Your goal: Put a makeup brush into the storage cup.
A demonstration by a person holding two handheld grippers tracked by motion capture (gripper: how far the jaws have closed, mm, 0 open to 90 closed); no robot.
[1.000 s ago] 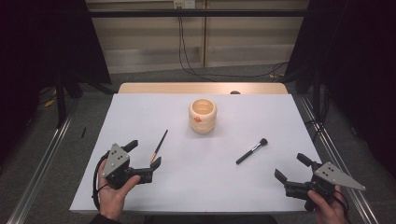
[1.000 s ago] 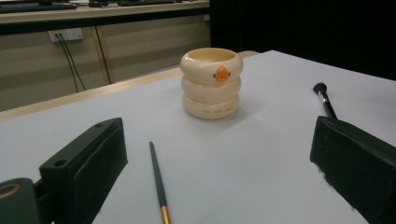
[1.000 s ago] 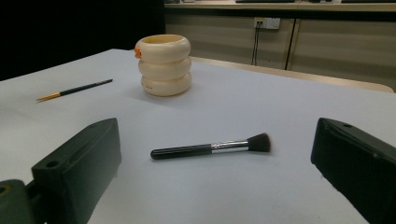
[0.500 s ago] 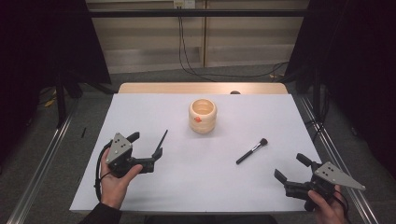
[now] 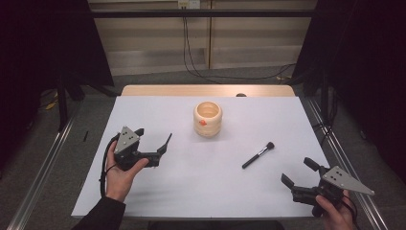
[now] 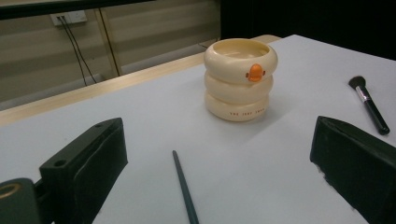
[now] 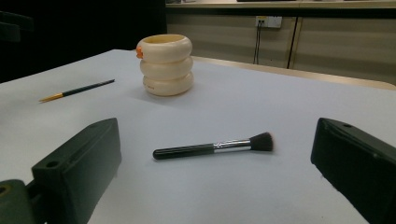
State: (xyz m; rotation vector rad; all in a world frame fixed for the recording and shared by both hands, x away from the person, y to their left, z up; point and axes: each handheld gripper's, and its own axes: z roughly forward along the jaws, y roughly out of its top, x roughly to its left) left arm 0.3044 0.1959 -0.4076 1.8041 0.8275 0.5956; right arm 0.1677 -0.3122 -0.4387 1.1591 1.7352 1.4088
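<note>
A cream ringed cup [image 5: 208,118] with an orange mark stands at the middle of the white table sheet [image 5: 287,115]. A black makeup brush [image 5: 257,155] lies to its right. My left gripper [image 5: 152,137] is open at the left, over a thin dark paintbrush. In the left gripper view that paintbrush [image 6: 184,189] lies on the sheet between the wide-apart jaws, with the cup [image 6: 240,79] beyond. My right gripper [image 5: 299,172] stands open near the front right corner. Its own view has the makeup brush [image 7: 215,147] lying ahead between the jaws, not touched.
The wooden table edge [image 5: 206,90] runs along the back of the sheet. Cables [image 5: 191,52] hang down the wall behind. Metal rails [image 5: 43,172] flank the table on both sides. Bare sheet lies between the two grippers.
My left gripper has moved forward and right over the thin paintbrush, still open. The right gripper, cup and makeup brush have stayed put.
</note>
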